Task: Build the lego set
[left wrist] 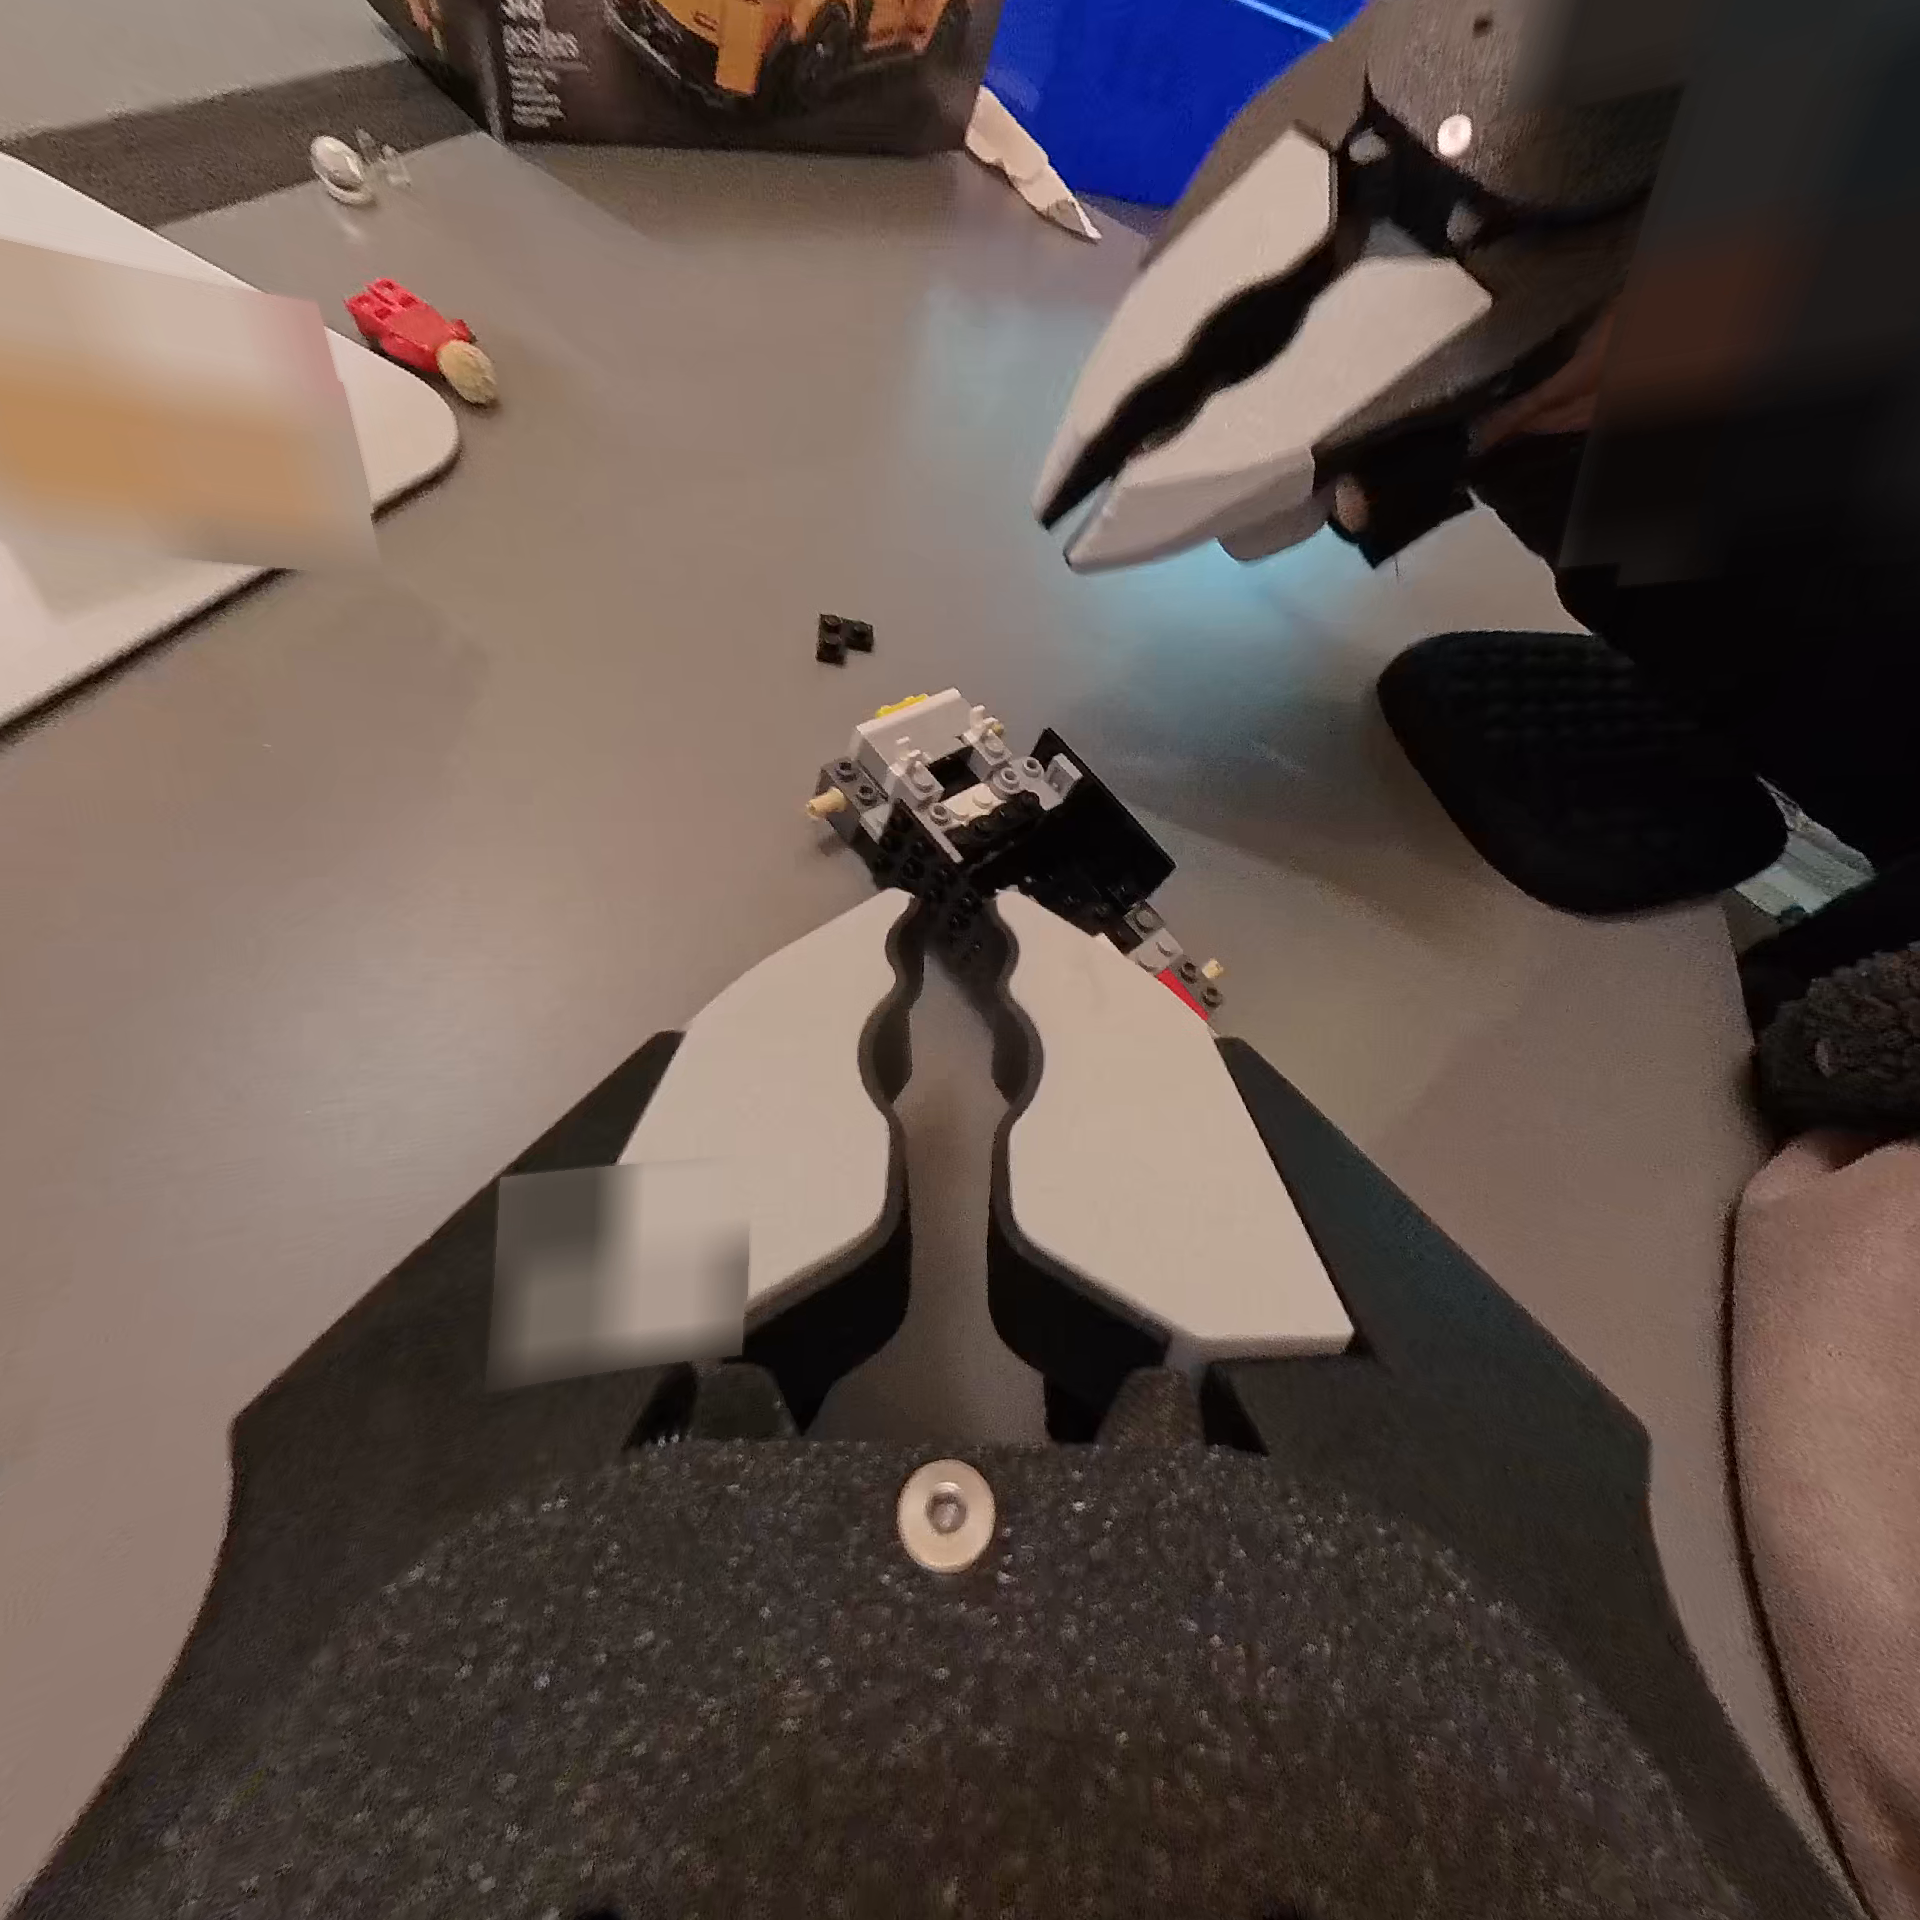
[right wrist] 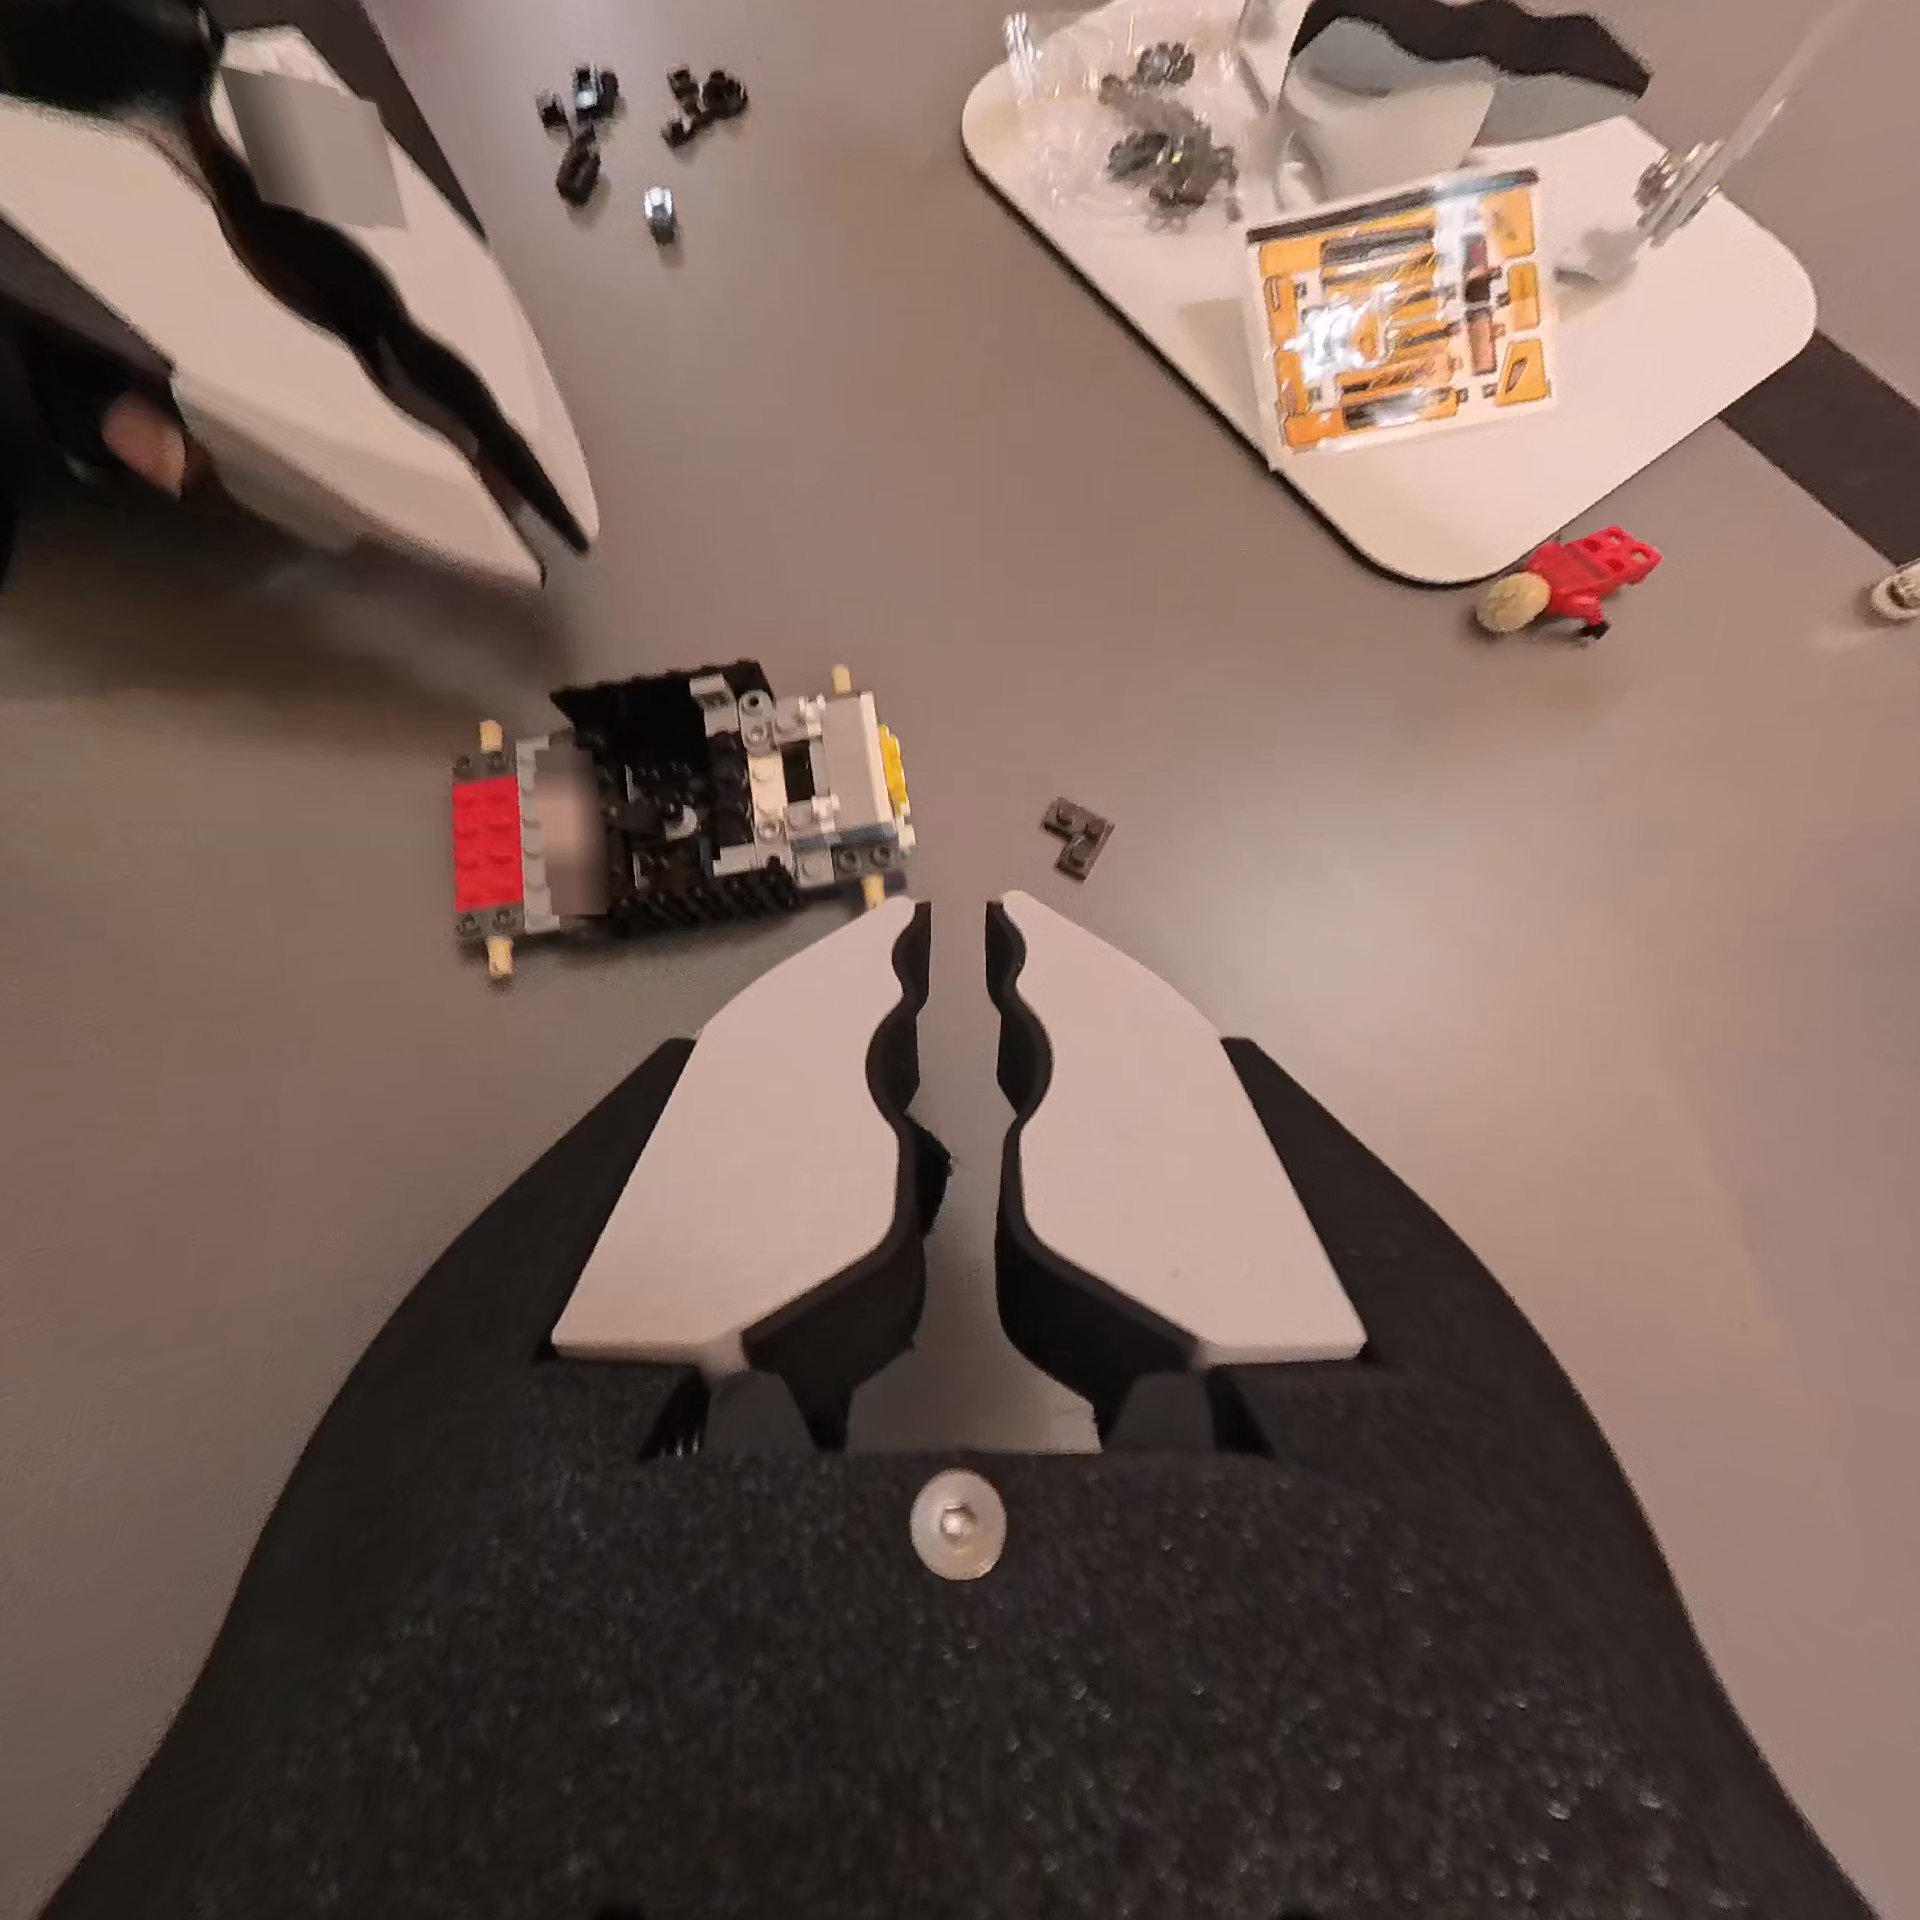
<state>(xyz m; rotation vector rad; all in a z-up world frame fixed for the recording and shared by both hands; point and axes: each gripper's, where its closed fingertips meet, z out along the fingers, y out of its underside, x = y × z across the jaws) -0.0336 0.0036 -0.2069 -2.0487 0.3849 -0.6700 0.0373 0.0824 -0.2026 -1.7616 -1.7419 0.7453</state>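
Note:
A partly built lego model [left wrist: 935, 790] of black, grey, white and red bricks lies flat on the grey table [left wrist: 623, 831]; it also shows in the right wrist view [right wrist: 675, 810]. A small black corner plate [left wrist: 842, 637] lies loose beside it [right wrist: 1078, 836]. My left gripper [left wrist: 953, 912] hovers over the model, jaws a narrow gap apart, with black bricks showing through the gap. In the right wrist view its tips [right wrist: 564, 551] stand clear of the model. My right gripper [right wrist: 958, 904] is empty, jaws slightly apart, above the table between model and corner plate; it also shows raised in the left wrist view [left wrist: 1065, 530].
A white tray [right wrist: 1455, 520] holds a sticker sheet [right wrist: 1403, 312] and bags of parts [right wrist: 1153, 145]. A red piece with a tan round end [right wrist: 1579, 582] lies by it. Small black parts [right wrist: 582, 114] lie farther off. The set's box [left wrist: 727, 73] stands at the back. There is about 11 cm between the tips of the two grippers.

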